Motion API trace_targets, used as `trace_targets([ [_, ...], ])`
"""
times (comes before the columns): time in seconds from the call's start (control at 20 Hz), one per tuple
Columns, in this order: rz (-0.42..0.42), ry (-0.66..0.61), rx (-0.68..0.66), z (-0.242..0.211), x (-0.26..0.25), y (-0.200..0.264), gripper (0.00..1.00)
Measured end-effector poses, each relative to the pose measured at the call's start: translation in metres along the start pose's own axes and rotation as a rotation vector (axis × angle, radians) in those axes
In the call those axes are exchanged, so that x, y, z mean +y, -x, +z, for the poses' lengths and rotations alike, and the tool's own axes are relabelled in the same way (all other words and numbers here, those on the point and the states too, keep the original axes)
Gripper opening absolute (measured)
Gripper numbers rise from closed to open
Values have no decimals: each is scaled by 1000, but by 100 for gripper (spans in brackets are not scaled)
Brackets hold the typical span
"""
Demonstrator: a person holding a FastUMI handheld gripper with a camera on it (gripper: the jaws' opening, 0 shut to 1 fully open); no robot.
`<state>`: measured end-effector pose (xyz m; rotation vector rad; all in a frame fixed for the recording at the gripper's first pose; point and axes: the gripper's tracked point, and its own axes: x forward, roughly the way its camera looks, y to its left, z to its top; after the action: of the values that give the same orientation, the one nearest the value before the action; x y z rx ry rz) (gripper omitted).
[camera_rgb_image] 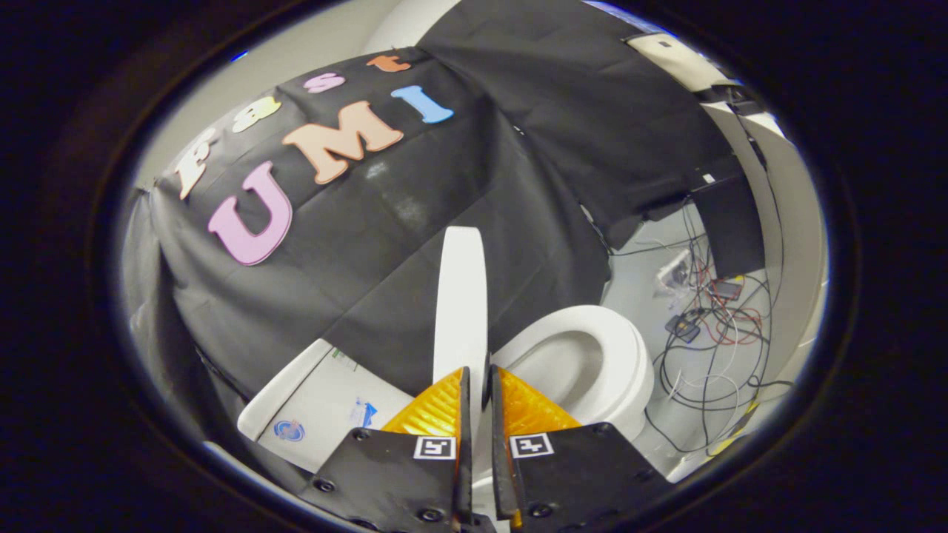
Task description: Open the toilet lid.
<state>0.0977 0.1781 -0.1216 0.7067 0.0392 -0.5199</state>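
White glossy toilet lid (461, 296) stood raised on edge, tongs (476, 385) nearly closed, clenched on its thin rim, smooth oval toilet seat (629, 348) beside, tangled cables (703, 326) on floor beyond.

Tangled cables (711, 326) lie on the pale floor (637, 296) near the black cloth wall (415, 244)

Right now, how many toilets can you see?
1. The toilet stands just beyond the fingers, by the black cloth wall. Its lid is up on edge, pinched in the gripper. Others may hide behind the cloth.
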Motion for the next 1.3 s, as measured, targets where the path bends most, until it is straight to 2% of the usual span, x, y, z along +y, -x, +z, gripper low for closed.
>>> trace_targets([
  [0.25,55,88,-5,3,29,5,12],
  [0.65,250,293,-5,-10,116,20,12],
  [0.85,375,425,21,-29,165,22,14],
  [1.05,484,479,45,-57,206,26,19],
  [1.15,534,540,70,-71,221,28,19],
  [1.3,591,554,108,-89,236,28,19],
])
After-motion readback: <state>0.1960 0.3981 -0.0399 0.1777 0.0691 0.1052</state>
